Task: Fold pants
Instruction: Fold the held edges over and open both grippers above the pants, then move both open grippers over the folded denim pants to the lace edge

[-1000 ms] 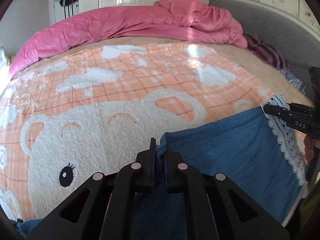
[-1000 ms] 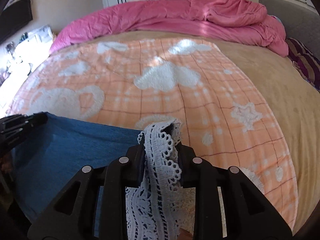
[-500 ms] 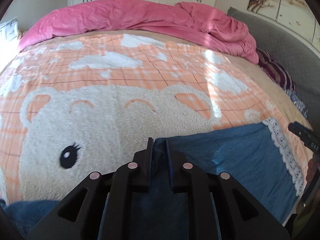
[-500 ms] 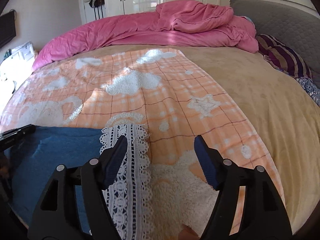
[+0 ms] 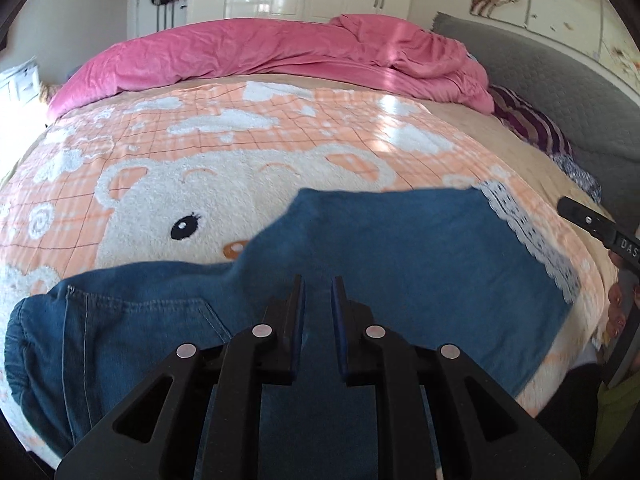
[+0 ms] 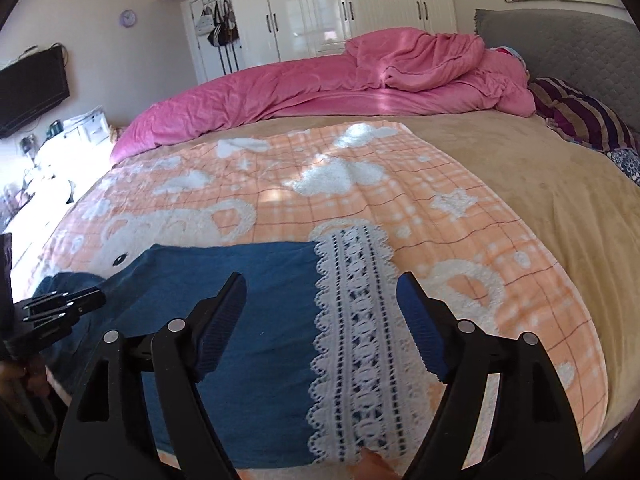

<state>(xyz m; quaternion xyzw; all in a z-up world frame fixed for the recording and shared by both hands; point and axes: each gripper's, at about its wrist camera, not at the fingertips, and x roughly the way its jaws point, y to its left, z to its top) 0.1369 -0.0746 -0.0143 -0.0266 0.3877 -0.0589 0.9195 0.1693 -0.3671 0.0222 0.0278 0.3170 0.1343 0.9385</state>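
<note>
Blue pants (image 5: 400, 264) are lying flat on the orange bear blanket (image 5: 248, 148), nearest its front edge.

Their white lace hem (image 6: 356, 320) is lying between your right gripper's (image 6: 320, 320) jaws, which have just been opening wide and are pressing on nothing. Your left gripper (image 5: 317, 312), over the pants' middle, is showing a narrow gap with no cloth pinched. Beyond the blanket, a pink duvet (image 5: 280, 52) is lying bunched.

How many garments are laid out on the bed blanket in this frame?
1. A single pair of blue pants lies across the near edge of the bear blanket, lace hem at the right end. Anything beneath it, or off the bed's near edge, would be hidden.
</note>
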